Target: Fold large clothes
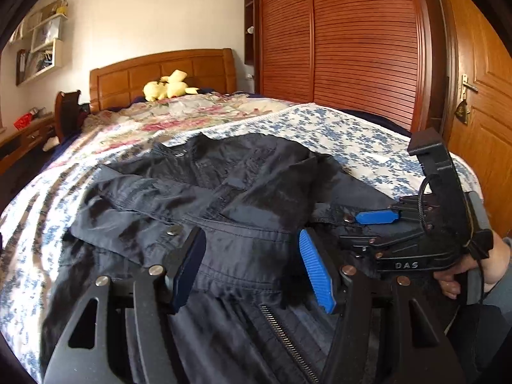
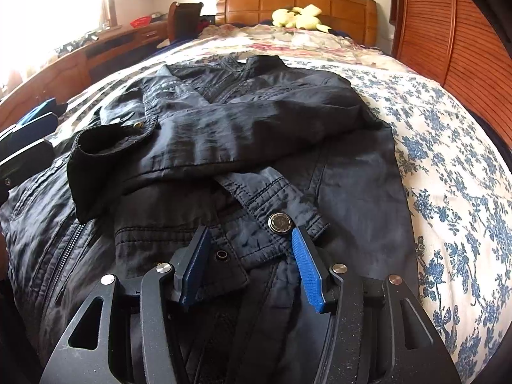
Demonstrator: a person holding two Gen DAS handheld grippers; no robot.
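A dark navy jacket lies front-up on the bed, both sleeves folded across its chest and the collar at the far end. My left gripper stands open low over the near hem, with fabric below and between its blue pads but not pinched. My right gripper is open too, over the hem flap by the metal snap button. In the left wrist view the right gripper sits at the jacket's right hem, held by a hand. The left gripper's fingers show at the right wrist view's left edge.
A floral quilt covers the bed, with a yellow plush toy by the wooden headboard. A louvred wooden wardrobe and door stand to the right. A wooden desk runs along the bed's left side.
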